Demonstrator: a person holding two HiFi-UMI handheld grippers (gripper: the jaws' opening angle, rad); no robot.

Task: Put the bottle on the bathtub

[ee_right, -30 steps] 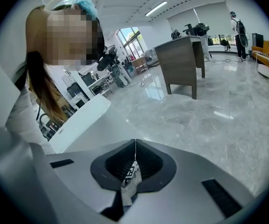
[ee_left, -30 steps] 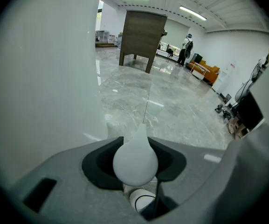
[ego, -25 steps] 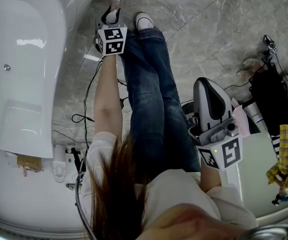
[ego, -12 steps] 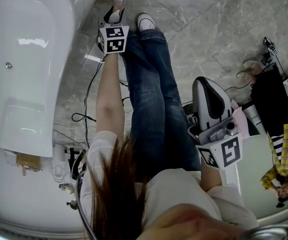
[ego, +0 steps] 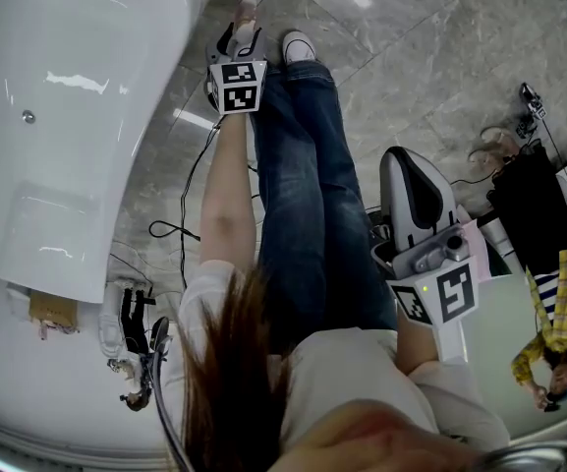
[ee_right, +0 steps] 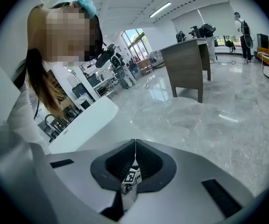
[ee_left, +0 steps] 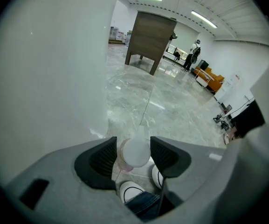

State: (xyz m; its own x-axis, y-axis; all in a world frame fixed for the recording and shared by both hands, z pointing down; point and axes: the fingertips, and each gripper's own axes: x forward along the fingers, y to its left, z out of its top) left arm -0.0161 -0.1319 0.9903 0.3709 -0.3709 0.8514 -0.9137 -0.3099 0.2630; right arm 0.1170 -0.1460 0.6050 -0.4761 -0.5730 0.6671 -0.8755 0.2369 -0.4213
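Observation:
A small bottle (ee_left: 135, 152) with a white cap and a pinkish body stands on the grey floor next to the white bathtub (ego: 57, 116), just ahead of the person's shoes. My left gripper (ee_left: 133, 148) points down at it and the bottle sits between the jaws. Those jaws have just been opening, and the right pad stands clear of the cap. In the head view the left gripper (ego: 241, 35) is at the end of the outstretched arm, with the bottle (ego: 247, 10) at its tips. My right gripper (ego: 406, 165) hangs by the person's right side, shut and empty (ee_right: 134, 158).
The tub's outer wall (ee_left: 45, 78) fills the left of the left gripper view. Cables (ego: 180, 219) lie on the floor beside the tub. White sneakers (ego: 299, 45) stand right by the bottle. Bags and gear (ego: 534, 185) crowd the right.
The head view has swung slightly, so the tub and the left arm sit further right. The left gripper stays low at the bottle by the shoes. The right gripper has barely shifted.

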